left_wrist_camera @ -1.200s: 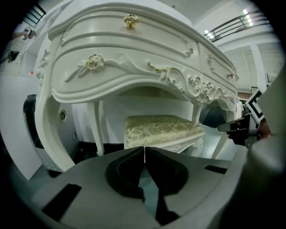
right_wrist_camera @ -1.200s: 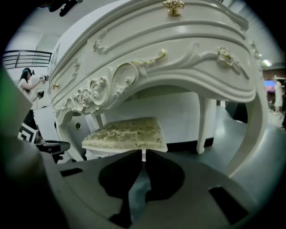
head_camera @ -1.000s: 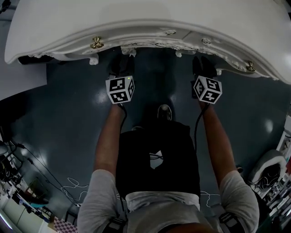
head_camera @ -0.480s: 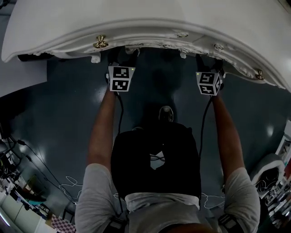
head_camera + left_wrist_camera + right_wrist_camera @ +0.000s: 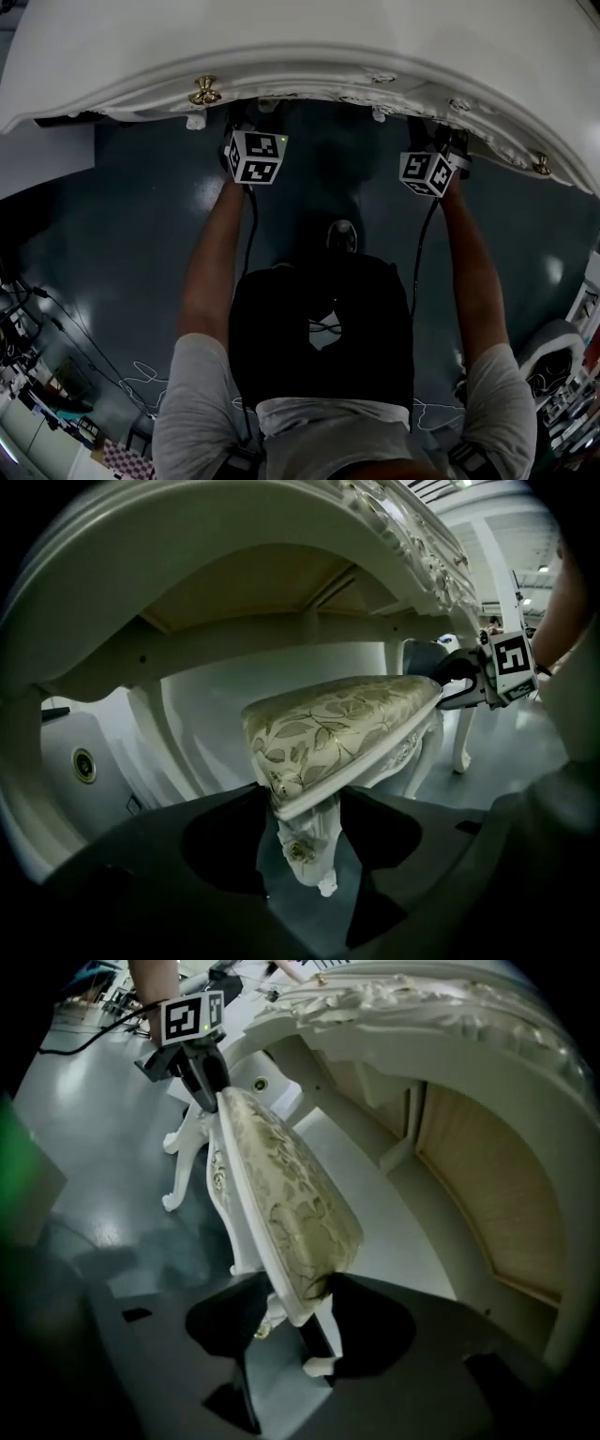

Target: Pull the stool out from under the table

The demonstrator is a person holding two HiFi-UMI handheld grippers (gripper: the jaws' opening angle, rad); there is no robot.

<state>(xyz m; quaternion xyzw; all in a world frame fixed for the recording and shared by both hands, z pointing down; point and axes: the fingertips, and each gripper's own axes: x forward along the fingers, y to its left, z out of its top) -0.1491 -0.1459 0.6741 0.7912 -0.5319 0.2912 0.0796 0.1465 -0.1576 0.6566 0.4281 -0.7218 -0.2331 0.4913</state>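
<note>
The stool (image 5: 347,719) has a gold floral cushion and a white carved frame and stands under the white ornate table (image 5: 300,47). In the head view the tabletop hides it. My left gripper (image 5: 302,803) has one seat corner between its jaws, which opened wider a moment ago; both black jaws now touch the seat. My right gripper (image 5: 291,1312) holds the other near corner of the stool (image 5: 281,1194), and its jaws have just been closing on it. Each gripper shows in the other's view at the seat's far end. Both marker cubes (image 5: 255,157) (image 5: 427,173) sit at the table's rim.
Brass knobs (image 5: 202,91) (image 5: 541,165) stick out of the table's front rail. The person's shoe (image 5: 343,234) is on the dark glossy floor between the arms. Cables and clutter (image 5: 37,375) lie at the lower left, and a white seat (image 5: 553,347) at the right. A table leg (image 5: 464,733) stands behind the stool.
Both hands have moved forward to the table's rim and dipped under it. Both wrists rolled, so the marker cubes show different faces.
</note>
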